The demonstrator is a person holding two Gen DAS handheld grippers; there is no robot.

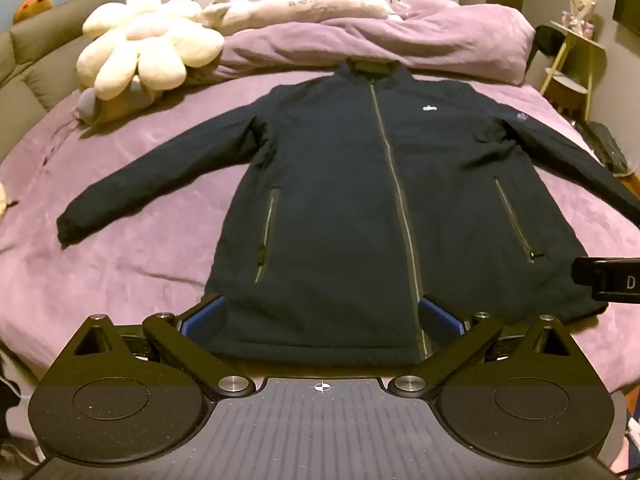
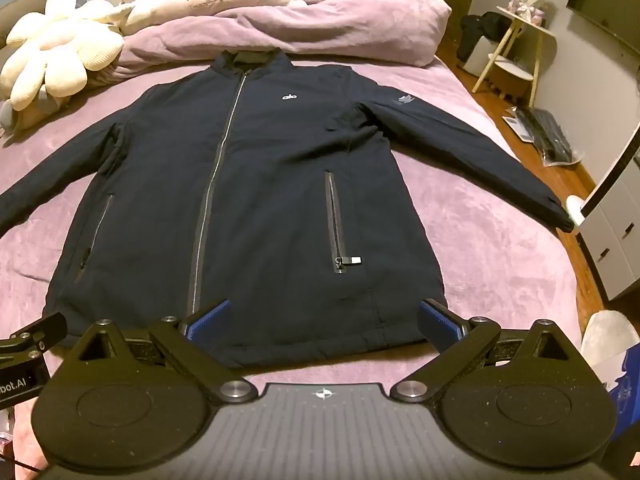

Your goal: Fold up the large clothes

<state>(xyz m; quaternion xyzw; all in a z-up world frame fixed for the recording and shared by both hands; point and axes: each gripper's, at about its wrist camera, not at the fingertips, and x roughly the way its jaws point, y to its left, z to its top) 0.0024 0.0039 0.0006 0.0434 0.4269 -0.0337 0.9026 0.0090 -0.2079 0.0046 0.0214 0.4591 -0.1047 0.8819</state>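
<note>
Navy "alo" jacket (image 2: 256, 184) lies flat; left gripper (image 1: 320, 320) and right gripper (image 2: 324, 320) both spread.

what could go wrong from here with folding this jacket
1. The jacket looks padded, so the open left gripper and right gripper at the hem may pinch only the top layer.
2. Its right sleeve ends at the edge of the bed and might slide off.
3. The flower pillow lies beside the collar end and could crowd the fold.
</note>
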